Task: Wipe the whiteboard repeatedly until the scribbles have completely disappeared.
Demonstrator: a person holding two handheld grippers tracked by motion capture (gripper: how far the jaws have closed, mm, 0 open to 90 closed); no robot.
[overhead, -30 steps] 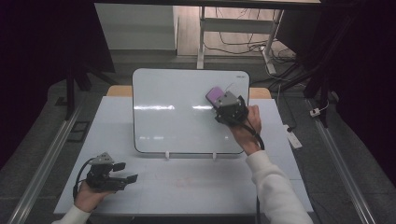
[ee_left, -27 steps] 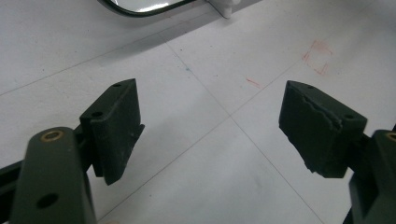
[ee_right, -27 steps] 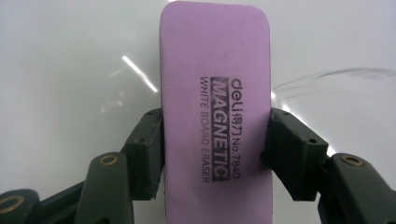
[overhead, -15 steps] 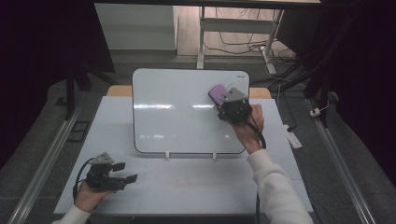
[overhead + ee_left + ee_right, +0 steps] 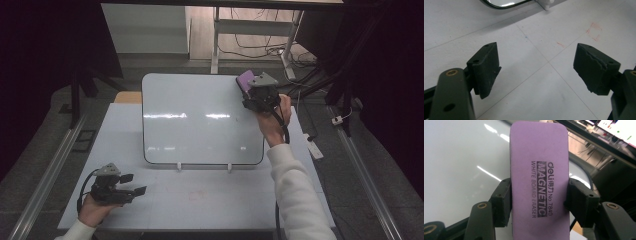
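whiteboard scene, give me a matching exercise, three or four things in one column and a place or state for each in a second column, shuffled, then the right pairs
Things:
1. purple eraser
2. left gripper
3. whiteboard
4. right gripper

Places or states:
A. propped on small white stands on the table
B. jaws open, nothing between them, low over the table's near left part
C. clamped between two black jaws
D. held at the board's far right corner, shut on something

Pairs: 1-C, 2-B, 3-A, 4-D

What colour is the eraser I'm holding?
Purple eraser with black lettering; clearest in the right gripper view.
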